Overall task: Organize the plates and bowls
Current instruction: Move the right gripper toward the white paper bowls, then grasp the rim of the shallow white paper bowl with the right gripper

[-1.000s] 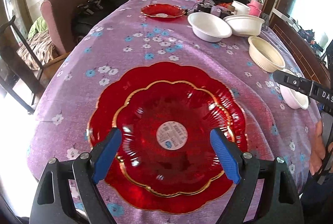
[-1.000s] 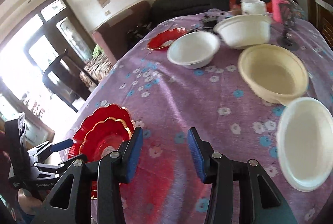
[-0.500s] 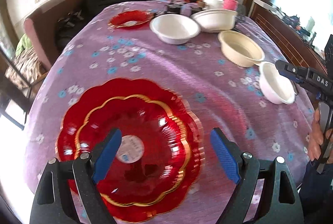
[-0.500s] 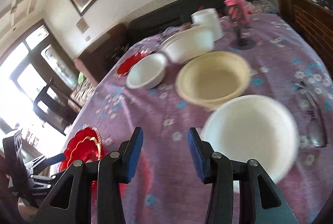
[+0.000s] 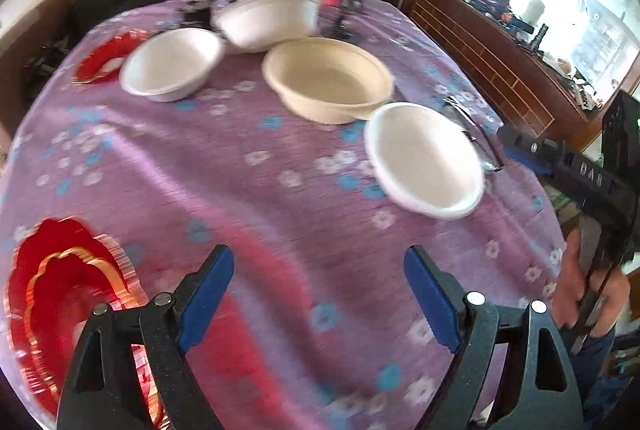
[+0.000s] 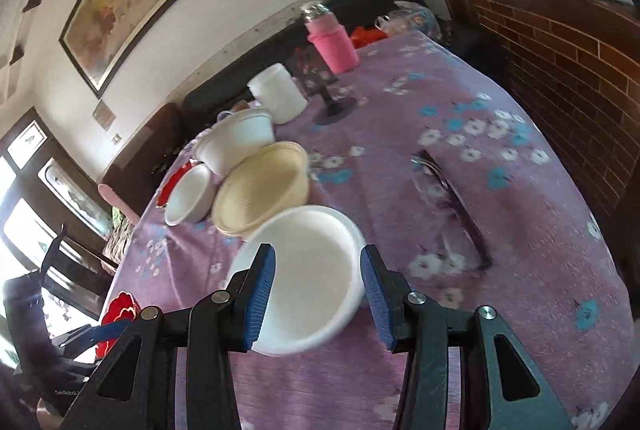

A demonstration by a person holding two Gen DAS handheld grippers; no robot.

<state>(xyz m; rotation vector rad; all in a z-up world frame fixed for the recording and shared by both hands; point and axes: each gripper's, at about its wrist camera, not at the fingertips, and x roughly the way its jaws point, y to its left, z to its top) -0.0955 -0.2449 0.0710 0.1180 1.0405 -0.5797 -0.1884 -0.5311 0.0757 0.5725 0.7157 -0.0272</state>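
Bowl [image 6: 308, 262]: plain white, round, empty, upright beside cream bowl [image 6: 262, 190].

The left gripper [image 5: 319, 300] has a matte black, speckled frame with triangular cut-outs in its arms, round silver pivot pins, and blue ribbed pads [image 5: 206, 297] on its fingers. The right gripper [image 6: 318, 296] is built the same way: black frame, silver pins, blue ridged pads [image 6: 261, 297]. Seen from the left wrist, its side bears pale embossed letters reading "DAS". The hand [image 5: 573, 290] on its handle is bare, above dark blue clothing.
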